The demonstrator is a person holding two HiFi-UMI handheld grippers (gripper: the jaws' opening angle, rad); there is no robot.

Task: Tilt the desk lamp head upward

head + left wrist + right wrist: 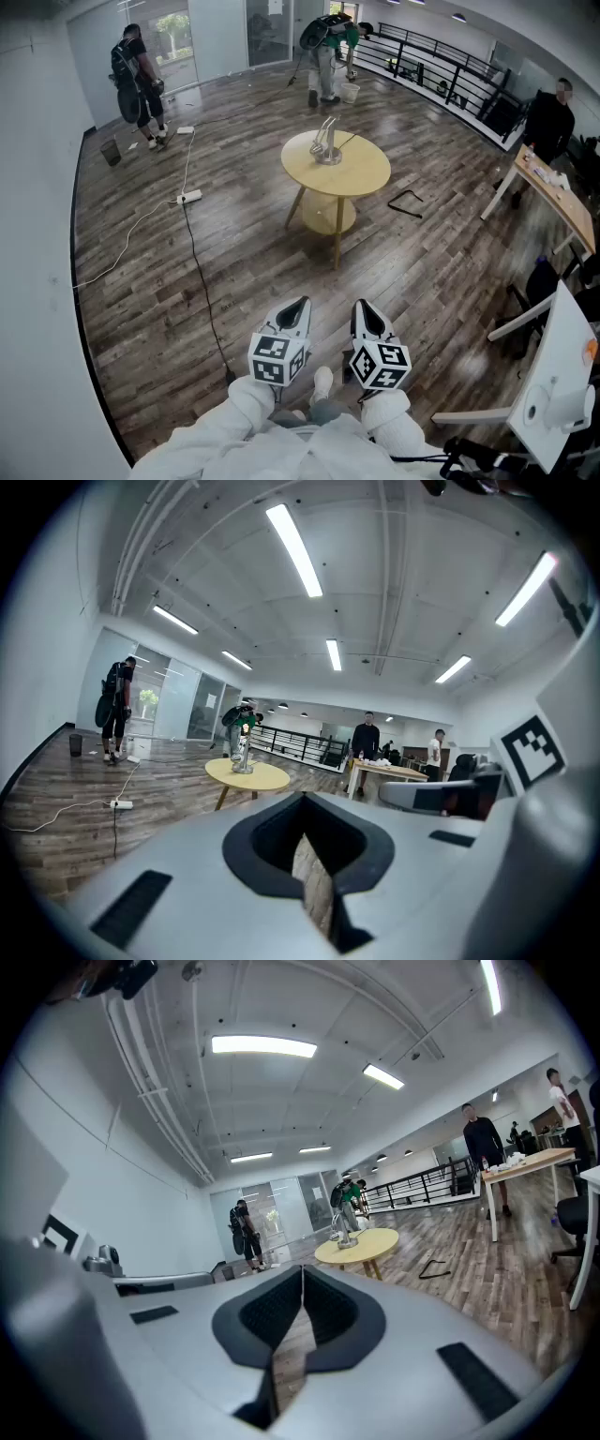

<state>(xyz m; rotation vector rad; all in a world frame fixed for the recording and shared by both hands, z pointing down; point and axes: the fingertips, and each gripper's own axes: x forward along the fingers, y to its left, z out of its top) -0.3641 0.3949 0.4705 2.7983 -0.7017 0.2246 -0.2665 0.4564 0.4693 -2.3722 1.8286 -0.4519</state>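
Left gripper (300,306) and right gripper (362,307) side by side at near edge of head view, held out from white-sleeved arms (246,412). Left fingers (267,841) pressed together at tips, holding nothing; right fingers (272,1312) likewise closed and empty. Silver metal desk lamp (325,142) well apart from both, ahead across dark wood-plank floor (234,234), standing on round yellow wooden worktop (361,178) near its middle. Lamp small and distant in every view; head angle hard to make out. Cubes (277,358) on grippers show black-and-white square markers
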